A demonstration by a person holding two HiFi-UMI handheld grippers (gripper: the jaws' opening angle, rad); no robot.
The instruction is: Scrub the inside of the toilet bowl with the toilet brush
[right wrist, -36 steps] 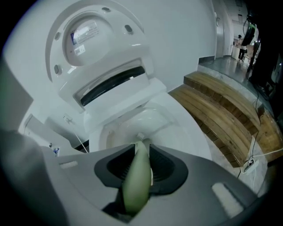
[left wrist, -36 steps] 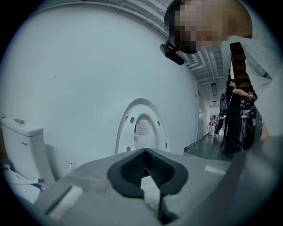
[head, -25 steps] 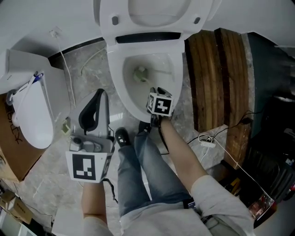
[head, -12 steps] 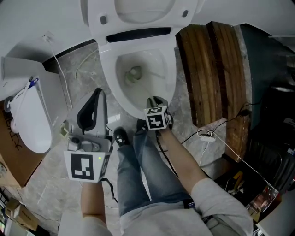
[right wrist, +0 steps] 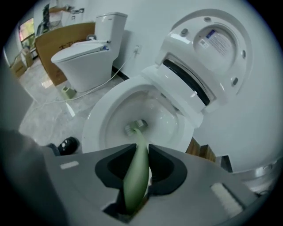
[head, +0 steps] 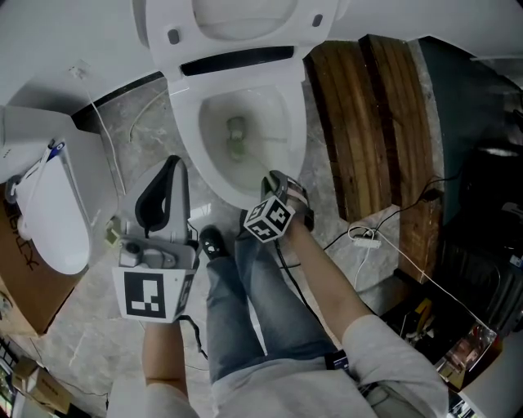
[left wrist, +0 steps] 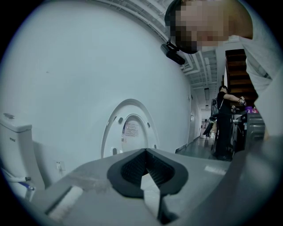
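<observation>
The white toilet bowl (head: 185, 139) stands open, its lid (head: 245, 20) raised. My right gripper (head: 276, 189) hovers over the bowl's front rim, shut on the pale green toilet brush (right wrist: 138, 159). The handle runs out between the jaws and the brush head (head: 236, 135) rests low inside the bowl (right wrist: 95, 119), near the drain. The bristles (right wrist: 135, 126) touch the wet porcelain. My left gripper (head: 169, 170) is held left of the bowl above the floor, shut with nothing in it. In the left gripper view it (left wrist: 146, 152) faces the wall and the raised lid (left wrist: 130, 132).
A second toilet (head: 49, 212) stands at the left with cardboard (head: 15, 273) beside it. Dark wooden planks (head: 368, 122) lie right of the bowl, and cables (head: 368, 245) run over the floor. My jeans-clad legs (head: 245, 302) and a black shoe (head: 215, 242) are below the rim. Another person (left wrist: 223, 123) stands far down the room.
The right gripper has drawn back toward the bowl's front rim and tilted. The brush head slid from the bowl's left side to its middle. The left gripper has stayed put.
</observation>
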